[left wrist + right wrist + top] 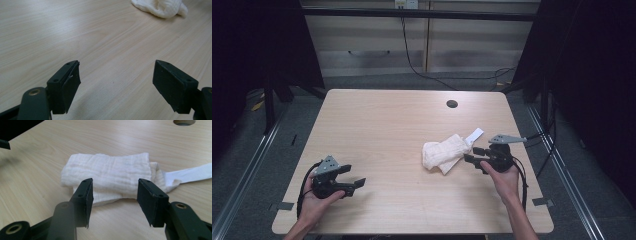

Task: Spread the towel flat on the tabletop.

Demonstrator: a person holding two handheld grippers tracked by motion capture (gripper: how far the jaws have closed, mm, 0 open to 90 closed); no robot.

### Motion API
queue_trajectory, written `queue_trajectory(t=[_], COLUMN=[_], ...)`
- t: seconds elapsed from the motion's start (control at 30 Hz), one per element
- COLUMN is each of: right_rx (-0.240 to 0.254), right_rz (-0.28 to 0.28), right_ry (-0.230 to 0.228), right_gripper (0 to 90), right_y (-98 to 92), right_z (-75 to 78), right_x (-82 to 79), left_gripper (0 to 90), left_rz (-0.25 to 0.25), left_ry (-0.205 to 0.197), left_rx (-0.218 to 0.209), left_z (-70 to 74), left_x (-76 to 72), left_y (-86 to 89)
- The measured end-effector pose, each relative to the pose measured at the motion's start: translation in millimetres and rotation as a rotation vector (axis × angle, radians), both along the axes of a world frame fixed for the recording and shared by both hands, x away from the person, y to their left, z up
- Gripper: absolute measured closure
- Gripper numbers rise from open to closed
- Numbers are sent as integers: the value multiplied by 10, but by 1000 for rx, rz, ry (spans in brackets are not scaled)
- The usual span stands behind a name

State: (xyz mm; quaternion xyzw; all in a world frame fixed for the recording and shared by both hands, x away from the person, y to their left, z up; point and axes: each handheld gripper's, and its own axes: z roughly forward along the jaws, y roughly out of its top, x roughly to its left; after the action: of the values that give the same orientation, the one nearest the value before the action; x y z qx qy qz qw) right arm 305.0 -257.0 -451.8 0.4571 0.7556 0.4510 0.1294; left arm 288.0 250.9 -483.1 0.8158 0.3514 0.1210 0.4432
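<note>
At the table's (377, 125) near-left corner the left gripper (354, 184) rests in the person's left hand (314, 202), jaws spread wide over bare wood. In the left gripper view (116, 82) the same jaws stand far apart with nothing between them, and a corner of the white cloth (161, 7) lies well beyond them at the top edge. Further right in the high view, the folded white cloth (443, 152) lies right of centre, a narrow white strip (475, 135) trailing from it. The right gripper (472, 154) points at its edge. The right gripper view (113, 195) gives what the high view cannot: jaws parted, flanking the cloth's near fold (110, 173) without pressing it.
</note>
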Motion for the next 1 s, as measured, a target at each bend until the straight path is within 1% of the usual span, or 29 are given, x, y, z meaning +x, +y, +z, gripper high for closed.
queue_trajectory(t=[0.07, 0.1, 0.13, 0.17, 0.2, 0.23, 0.3, 0.33, 0.37, 0.4, 0.43, 0.5, 0.53, 0.57, 0.6, 0.63, 0.7, 0.73, 0.77, 0.8, 0.87, 0.9, 0.93, 0.97, 1.0], right_rx=[-17, -19, -19, -21, -23, -31, -27, -31, -31, -44, -62, -76, -86, -86, -113, -113, -132, -134, -133, -161, -168, -188, -181, -164, -164], right_rz=[10, 22, 22, 27, 28, 26, 32, 28, 28, 26, 11, 0, -1, -1, 13, 13, 21, 21, 28, 33, 30, 18, 14, 3, 3], right_ry=[13, 27, 27, 23, 31, 43, 45, 54, 54, 57, 78, 95, 106, 106, 132, 132, 103, 109, 102, 85, 84, 93, 92, 101, 101], right_gripper=[464, 455, 455, 455, 455, 458, 456, 438, 438, 425, 390, 354, 354, 354, 356, 356, 357, 358, 364, 368, 368, 415, 478, 530, 530], right_y=[25, 54, 54, 67, 79, 102, 106, 123, 123, 131, 143, 144, 151, 151, 191, 191, 228, 233, 237, 247, 255, 286, 295, 300, 300], right_z=[9, -11, -11, -30, -50, -93, -109, -155, -155, -184, -272, -356, -402, -402, -490, -490, -526, -523, -530, -543, -541, -526, -524, -521, -521], right_x=[91, 186, 186, 236, 285, 383, 414, 478, 478, 510, 571, 605, 613, 613, 623, 623, 622, 627, 637, 639, 642, 630, 623, 616, 616], left_gripper=[216, 216, 216, 216, 216, 216, 216, 216, 216, 216, 216, 216, 216, 216, 216, 216, 216, 216, 217, 216, 216, 216, 217, 216, 216], left_rz=[-4, -5, -6, -6, -6, -5, -3, -2, -2, -2, -1, -2, -1, -1, 0, -1, -5, -5, -8, -9, -10, -11, -12, -12, -13], left_ry=[-1, -2, -2, -3, -3, -1, 0, 1, 2, 2, 3, 0, -2, -2, -5, -3, 2, 3, 4, 3, 4, 1, 1, 2, 3], left_rx=[5, 4, 4, 4, 7, 7, 6, 4, 5, 5, 5, 8, 6, 6, 8, 8, 5, 6, 11, 12, 9, 10, 12, 12, 12], left_z=[1, 0, -1, -1, -1, -1, -4, -6, -8, -9, -9, -7, -7, -7, -6, -7, -12, -14, -14, -17, -21, -21, -22, -23, -23], left_x=[-2, -3, -4, -4, -3, -1, 4, 5, 6, 6, 5, 4, -1, -1, 0, 3, 7, 8, 7, 7, 5, 7, 8, 7, 7], left_y=[-3, -6, -8, -8, -6, -3, 3, 5, 6, 7, 8, 11, 10, 10, 12, 12, 8, 7, 8, 6, -2, -4, -5, -7, -8])
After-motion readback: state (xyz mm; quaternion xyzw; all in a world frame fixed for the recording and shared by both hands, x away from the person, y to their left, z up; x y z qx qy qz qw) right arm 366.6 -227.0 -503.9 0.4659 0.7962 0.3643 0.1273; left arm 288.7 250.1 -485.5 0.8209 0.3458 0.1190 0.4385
